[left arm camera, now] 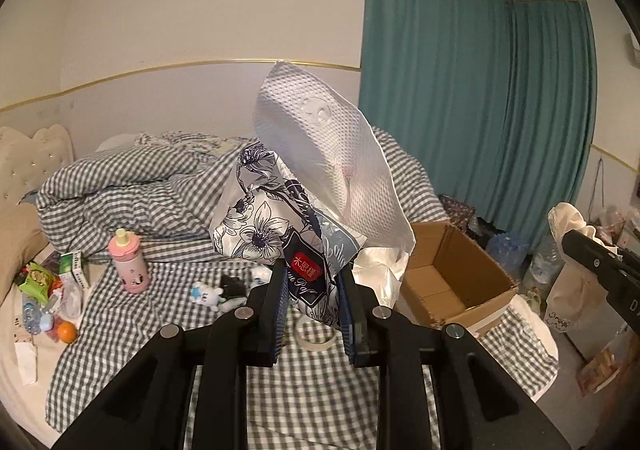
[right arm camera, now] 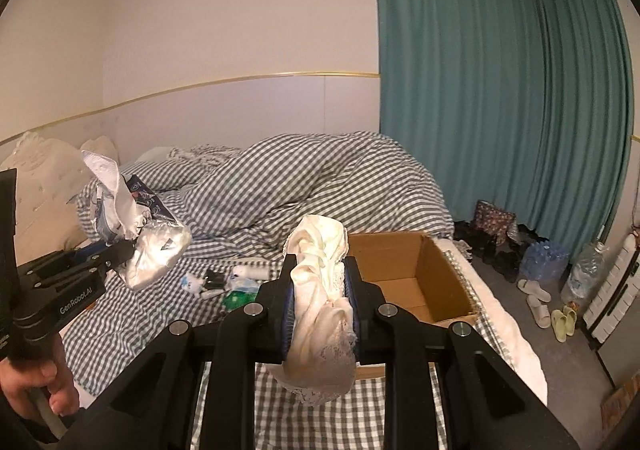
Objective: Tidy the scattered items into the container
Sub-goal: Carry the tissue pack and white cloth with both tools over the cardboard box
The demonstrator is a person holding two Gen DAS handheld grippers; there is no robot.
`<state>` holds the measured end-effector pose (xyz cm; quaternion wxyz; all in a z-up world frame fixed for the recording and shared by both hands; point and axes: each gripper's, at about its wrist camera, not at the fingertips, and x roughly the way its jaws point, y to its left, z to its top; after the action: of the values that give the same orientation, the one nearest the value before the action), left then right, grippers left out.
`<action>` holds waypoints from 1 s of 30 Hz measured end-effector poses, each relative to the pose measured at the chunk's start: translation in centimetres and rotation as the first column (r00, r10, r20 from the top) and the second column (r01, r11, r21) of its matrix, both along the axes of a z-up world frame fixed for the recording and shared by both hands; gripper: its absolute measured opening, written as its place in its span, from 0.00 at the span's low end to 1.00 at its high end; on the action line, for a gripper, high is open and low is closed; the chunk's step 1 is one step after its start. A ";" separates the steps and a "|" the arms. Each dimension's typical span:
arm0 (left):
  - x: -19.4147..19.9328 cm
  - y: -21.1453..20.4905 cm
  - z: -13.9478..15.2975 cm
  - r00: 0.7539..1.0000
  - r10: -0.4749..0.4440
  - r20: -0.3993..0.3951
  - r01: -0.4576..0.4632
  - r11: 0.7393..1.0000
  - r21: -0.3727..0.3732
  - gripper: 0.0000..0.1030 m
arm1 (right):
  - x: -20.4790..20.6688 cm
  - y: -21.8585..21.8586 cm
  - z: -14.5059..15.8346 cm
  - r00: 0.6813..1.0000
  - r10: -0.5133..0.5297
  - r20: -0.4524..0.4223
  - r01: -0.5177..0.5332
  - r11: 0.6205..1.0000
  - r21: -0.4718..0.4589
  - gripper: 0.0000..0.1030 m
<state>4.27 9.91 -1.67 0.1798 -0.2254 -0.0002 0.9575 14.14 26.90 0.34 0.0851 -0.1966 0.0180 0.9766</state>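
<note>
Holding, left gripper [left arm camera: 313, 292]: jaws clamped on floral blue-and-white tissue pack [left arm camera: 272, 226], raised over the bed.
Right gripper [right arm camera: 320, 290]: jaws clamped on cream lace-trimmed cloth [right arm camera: 320, 314].
Container: open brown cardboard box [right arm camera: 416, 274], on checked bedsheet [right arm camera: 132, 314], just beyond.

Black tongs [left arm camera: 312, 306] with blue ribbed pads, silver screws, white "GenRoboLAI" lettering.

Both tongs – left [left arm camera: 313, 292], right [right arm camera: 320, 290] – clamped shut on loads, pointing slightly downward.

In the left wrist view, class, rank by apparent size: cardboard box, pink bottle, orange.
1. cardboard box
2. pink bottle
3. orange
All rest on the bed at broadly similar distance, so the order seems safe.
</note>
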 end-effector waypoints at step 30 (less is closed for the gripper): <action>-3.8 13.4 -2.2 0.978 -0.203 0.056 0.205 0.978 -0.046 0.22 | -0.7 10.1 -0.7 0.989 -0.143 0.025 0.144 0.989 -0.035 0.20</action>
<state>0.51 23.26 -3.88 0.2711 -0.2534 0.0431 0.9276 13.40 37.02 -0.37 0.1519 -0.2071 0.0490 0.9652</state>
